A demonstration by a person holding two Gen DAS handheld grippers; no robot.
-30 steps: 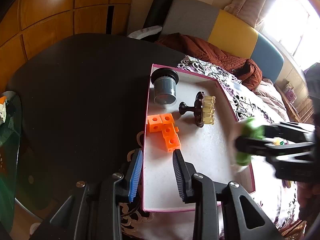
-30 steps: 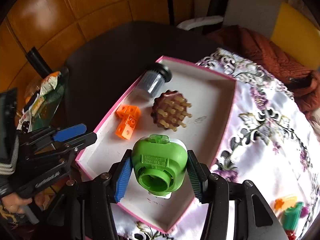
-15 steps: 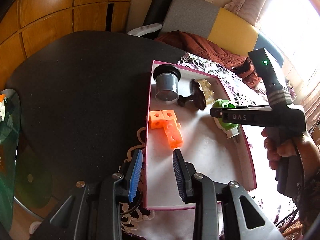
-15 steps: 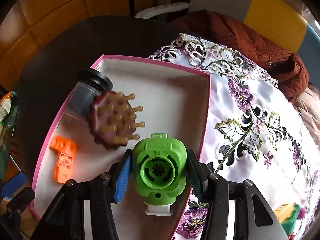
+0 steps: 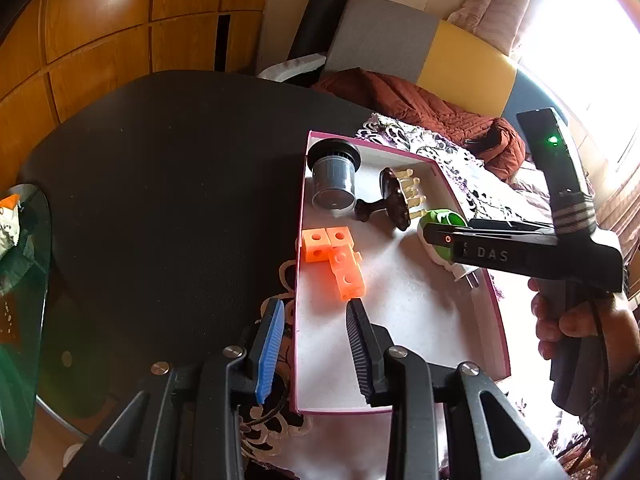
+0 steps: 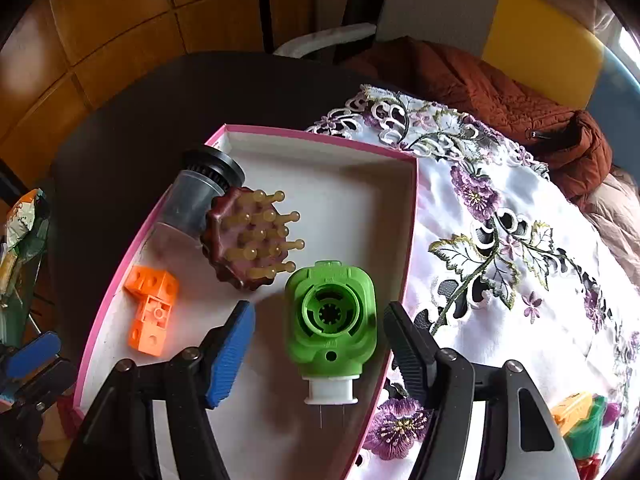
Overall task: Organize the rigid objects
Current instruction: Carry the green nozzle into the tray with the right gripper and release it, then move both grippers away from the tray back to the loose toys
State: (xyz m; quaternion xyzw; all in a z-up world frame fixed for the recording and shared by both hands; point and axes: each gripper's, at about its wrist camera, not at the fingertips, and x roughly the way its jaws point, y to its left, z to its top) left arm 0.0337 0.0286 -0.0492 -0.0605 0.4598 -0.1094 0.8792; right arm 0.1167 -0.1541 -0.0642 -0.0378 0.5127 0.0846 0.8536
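A pink-rimmed white box (image 6: pixel 408 240) (image 5: pixel 496 320) holds a green plug-in device (image 6: pixel 330 320), a brown massage brush (image 6: pixel 248 240), orange blocks (image 6: pixel 150 316) and a dark grey cap (image 6: pixel 200 192). My right gripper (image 6: pixel 318 320) is open, its jaws wide on either side of the green device, which lies in the box by its right wall. In the left wrist view the green device (image 5: pixel 438 228) shows behind the right gripper's finger. My left gripper (image 5: pixel 316 316) is open and empty over the box's near left edge, just short of the orange blocks (image 5: pixel 336 256).
The box sits on a black round table (image 5: pixel 160 200) and a floral white cloth (image 6: pixel 500 240). Small coloured toys (image 6: pixel 580 420) lie on the cloth at the right. A rust-brown jacket (image 6: pixel 500 92) lies behind. A glass side table (image 5: pixel 20 280) stands at the left.
My right gripper carried the green device into the box, set it down by the right wall and opened. My left gripper has barely moved.
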